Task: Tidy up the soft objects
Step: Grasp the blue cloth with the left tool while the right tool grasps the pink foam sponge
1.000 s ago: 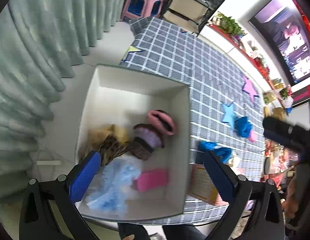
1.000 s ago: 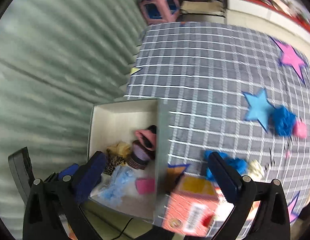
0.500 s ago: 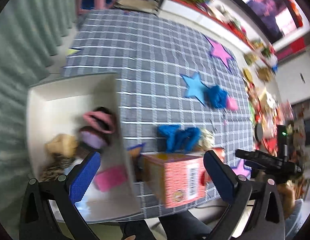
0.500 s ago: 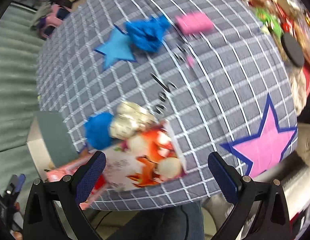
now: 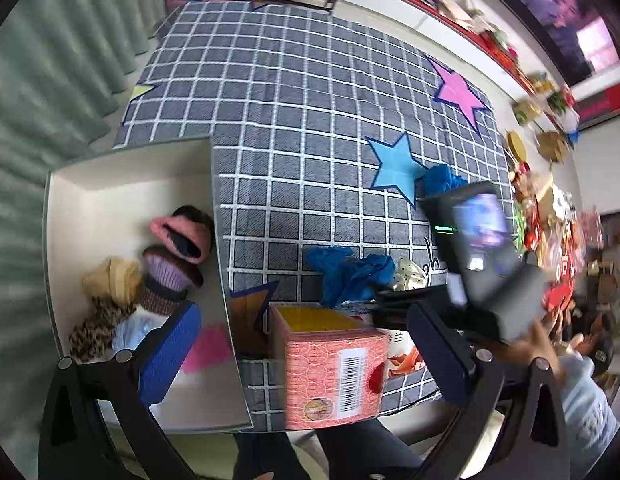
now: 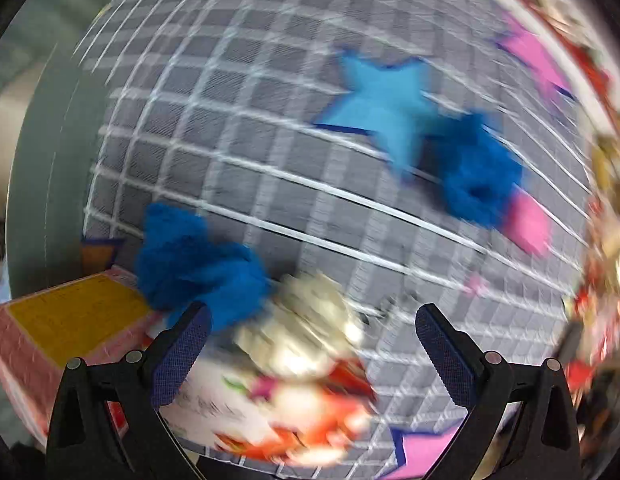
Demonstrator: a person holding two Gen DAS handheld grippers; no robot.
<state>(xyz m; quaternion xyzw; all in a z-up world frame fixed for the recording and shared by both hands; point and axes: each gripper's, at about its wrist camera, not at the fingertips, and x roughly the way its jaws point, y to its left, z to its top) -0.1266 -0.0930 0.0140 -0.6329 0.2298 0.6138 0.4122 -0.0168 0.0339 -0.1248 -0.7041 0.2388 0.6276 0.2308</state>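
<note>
A white box [image 5: 129,184] at the table's left edge holds several soft items: a pink-rimmed one [image 5: 181,232], a purple knit one [image 5: 165,280], a tan one, a leopard-print one, a pale blue one and a pink one [image 5: 207,346]. On the checked cloth lie a blue fluffy piece [image 5: 350,276] [image 6: 197,264], a cream dotted piece [image 5: 408,280] [image 6: 305,332], another blue piece [image 5: 442,178] [image 6: 478,184] and a pink item [image 6: 528,222]. My left gripper [image 5: 305,356] is open and empty above the near edge. My right gripper [image 6: 310,348] is open and empty over the cream piece; its body [image 5: 482,256] shows in the left wrist view.
A pink carton [image 5: 330,364] [image 6: 65,320] stands at the near table edge beside a red snack bag [image 6: 293,408]. Star patches [image 5: 398,168] mark the cloth. Curtains [image 5: 49,80] hang at left. Cluttered shelves [image 5: 542,208] line the right side.
The left view swung right from above the box to the table's near edge. The right gripper moved in over the blue and cream pieces, its view now blurred by motion.
</note>
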